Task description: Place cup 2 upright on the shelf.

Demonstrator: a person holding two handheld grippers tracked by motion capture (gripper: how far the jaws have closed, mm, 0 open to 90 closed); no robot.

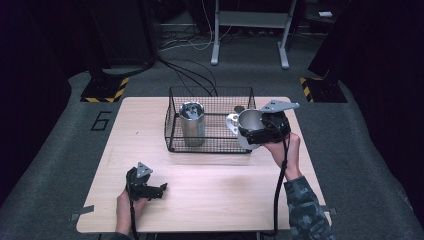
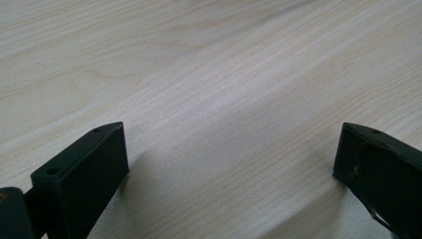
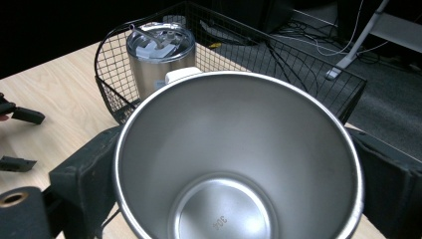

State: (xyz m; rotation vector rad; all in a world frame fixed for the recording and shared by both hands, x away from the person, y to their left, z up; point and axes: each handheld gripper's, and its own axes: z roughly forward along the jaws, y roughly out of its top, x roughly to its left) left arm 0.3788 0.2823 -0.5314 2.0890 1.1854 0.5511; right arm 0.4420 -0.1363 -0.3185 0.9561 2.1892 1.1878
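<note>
Gripping a steel mug (image 1: 248, 126), the right claw (image 1: 265, 131) hangs at the right end of the wire basket (image 1: 172, 115), up off the worktop (image 1: 210, 190). From the right gripper view the mug (image 3: 239, 164) sits square between the two black jaws, one pressed to each side of its wall, mouth wide open to the camera, bare metal inside with a small stamp on the bottom. A white handle (image 3: 181, 74) peeks over the far rim; in the high view that pale handle (image 1: 232, 123) points left, toward the inside of the basket. The mug is tilted, mouth facing up and toward the person, and whether it touches the basket's wire I can't tell from here.

Inside the basket (image 3: 318, 74), at its left half, a steel tumbler (image 1: 192, 123) stands upright with a clear lid (image 3: 160, 42) on top. It stands well apart from the held mug.

Down at the near left of the worktop, the left claw (image 1: 156, 191) rests low in the person's left hand (image 1: 127, 205), jaws pointing right. The left gripper view has those jaws spread wide, nothing between them but pale wood grain (image 2: 229, 99). It sits well apart from basket, tumbler and mug alike.

The right hand (image 1: 282, 150) wraps its gripper from below, camouflage sleeve (image 1: 305, 210) running in from the bottom edge, black cable (image 1: 279, 190) trailing down beside it.
</note>
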